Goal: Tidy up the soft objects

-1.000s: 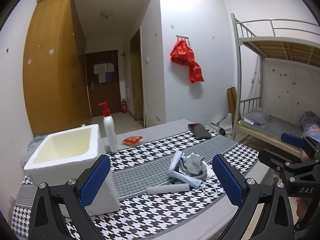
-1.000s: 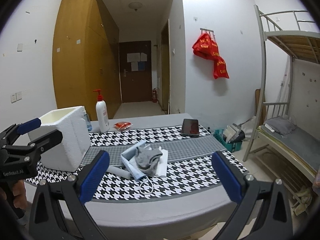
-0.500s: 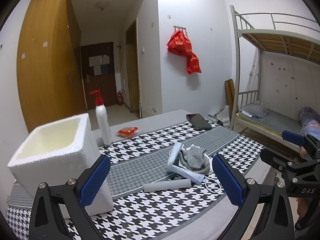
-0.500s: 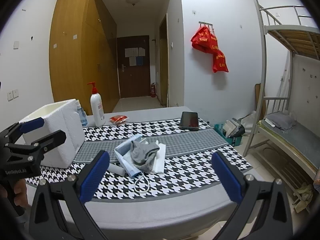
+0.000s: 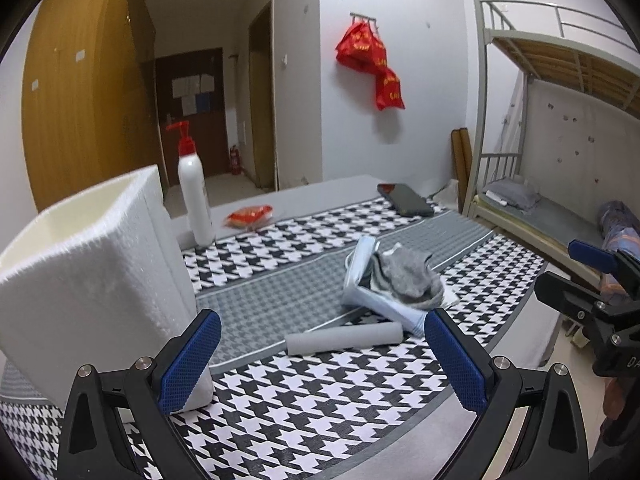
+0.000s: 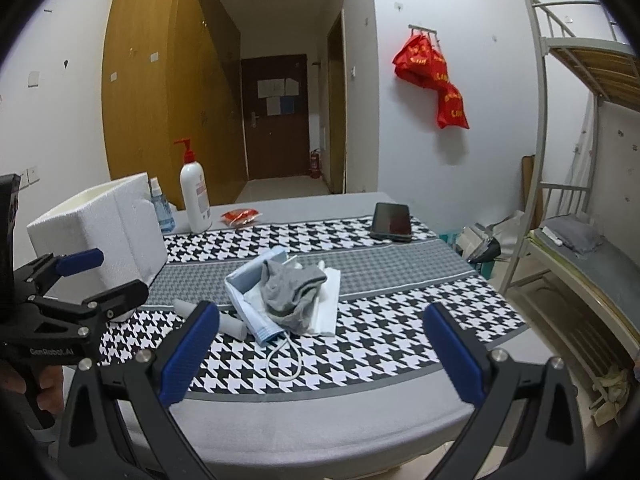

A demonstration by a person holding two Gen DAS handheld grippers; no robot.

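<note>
Both my claws hang spread wide, holding nothing: left gripper point(image 5: 320, 354), right gripper point(image 6: 322, 346). Mid-frame lies the grey sock point(image 6: 290, 286) atop a blue face mask point(image 6: 244, 300); the foam box point(image 5: 86, 264) stands at left.

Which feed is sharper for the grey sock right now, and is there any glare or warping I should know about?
Right wrist view: grey sock crisp, even light, no glare. Left wrist view: slight motion blur on the sock and foam box. Both views: fisheye bends the bunk frame, corners vignetted black.
</note>
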